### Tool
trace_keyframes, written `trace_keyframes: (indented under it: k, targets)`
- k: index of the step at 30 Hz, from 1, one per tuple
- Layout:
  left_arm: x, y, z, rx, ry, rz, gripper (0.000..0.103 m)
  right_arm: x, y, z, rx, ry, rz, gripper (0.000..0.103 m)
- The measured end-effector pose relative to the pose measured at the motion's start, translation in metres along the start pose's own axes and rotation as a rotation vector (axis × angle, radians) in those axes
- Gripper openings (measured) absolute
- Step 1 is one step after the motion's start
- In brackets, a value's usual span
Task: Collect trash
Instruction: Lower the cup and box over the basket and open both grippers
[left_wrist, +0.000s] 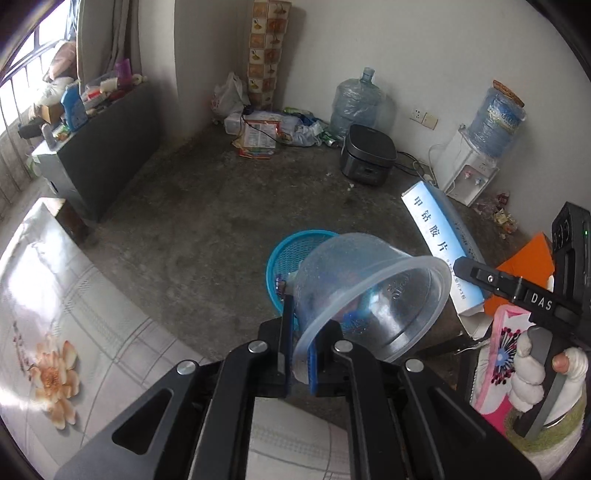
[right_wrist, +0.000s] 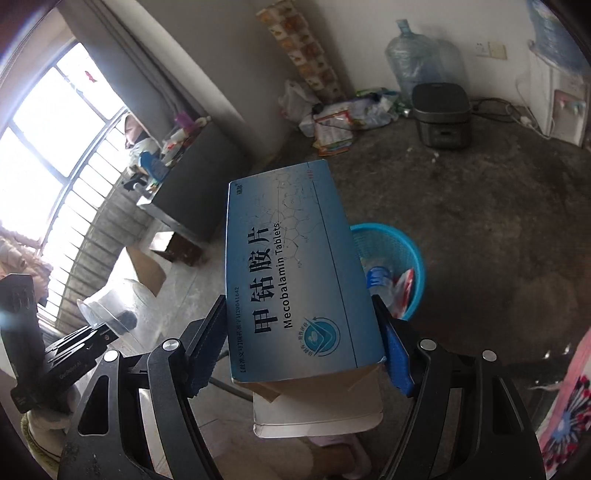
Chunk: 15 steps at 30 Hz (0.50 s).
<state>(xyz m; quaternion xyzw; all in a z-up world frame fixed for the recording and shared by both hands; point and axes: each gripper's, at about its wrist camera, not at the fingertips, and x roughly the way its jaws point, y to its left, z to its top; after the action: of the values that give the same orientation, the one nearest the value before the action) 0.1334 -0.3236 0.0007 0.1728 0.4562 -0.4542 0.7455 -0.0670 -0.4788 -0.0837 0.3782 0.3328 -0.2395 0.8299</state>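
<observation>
Clear plastic bowl (left_wrist: 369, 291), tipped on its side with the mouth toward four o'clock, is pinched by its rim in the left tongs (left_wrist: 299, 354), which are almost fully closed on the thin wall. It hangs over the blue mesh bin (left_wrist: 291, 247) on the concrete floor (left_wrist: 192, 229). At three o'clock from it, the blue medicine carton (right_wrist: 295, 273) is clamped across its width in the right tongs (right_wrist: 299, 350), jaws spread wide, bottom flap hanging open; the bin sits at two o'clock behind the carton.

Bin already holds a bottle and wrappers.

Risks, as judged: the rim pinch is shallow, so a jolt could let the bowl swing or slip and land outside the bin. Both items converge on one opening; released together they may knock each other off the rim. The carton is long and could bridge the rim.

Pose: both tongs pitched steeply downward toward the bin, side by side; a gloved hand (left_wrist: 535, 373) grips the right handle.
</observation>
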Motion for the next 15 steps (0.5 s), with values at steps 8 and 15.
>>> trace_keyframes:
  k: [8,15]
  targets:
    - [0.093,-0.025,0.045,0.041,0.134,-0.048,0.006,0.037,-0.022,0.008,0.085,0.058,-0.056,0.070]
    - [0.151,-0.021,0.063,0.011,0.164,0.016,0.077,0.102,-0.030,0.040,0.100,0.070,-0.099,0.079]
